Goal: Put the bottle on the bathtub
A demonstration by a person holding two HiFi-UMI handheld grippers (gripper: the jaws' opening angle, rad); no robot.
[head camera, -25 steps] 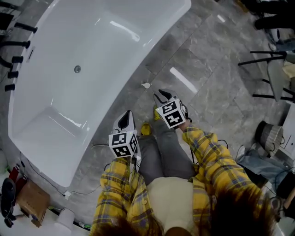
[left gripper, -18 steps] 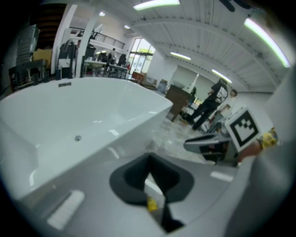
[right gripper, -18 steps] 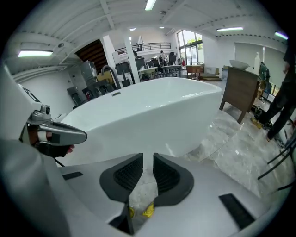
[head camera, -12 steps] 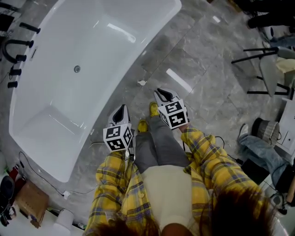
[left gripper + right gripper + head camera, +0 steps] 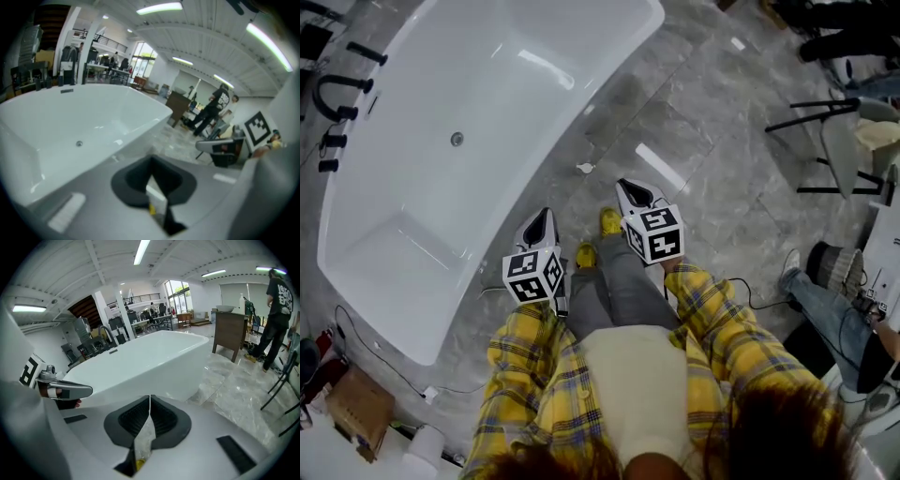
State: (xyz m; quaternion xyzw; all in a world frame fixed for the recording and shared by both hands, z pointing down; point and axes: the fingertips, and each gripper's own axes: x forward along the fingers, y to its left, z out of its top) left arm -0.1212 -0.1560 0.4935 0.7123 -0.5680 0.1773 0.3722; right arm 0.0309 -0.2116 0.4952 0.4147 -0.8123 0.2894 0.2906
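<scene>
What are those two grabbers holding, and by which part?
Nothing. The left gripper and the right gripper both have jaws closed together with nothing between them.

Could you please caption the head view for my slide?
A person in a yellow plaid shirt stands beside a white bathtub, left gripper and right gripper both shut and empty.

The left tongs [image 5: 541,216] and right tongs [image 5: 631,187] point forward side by side, both jaws closed together.
</scene>
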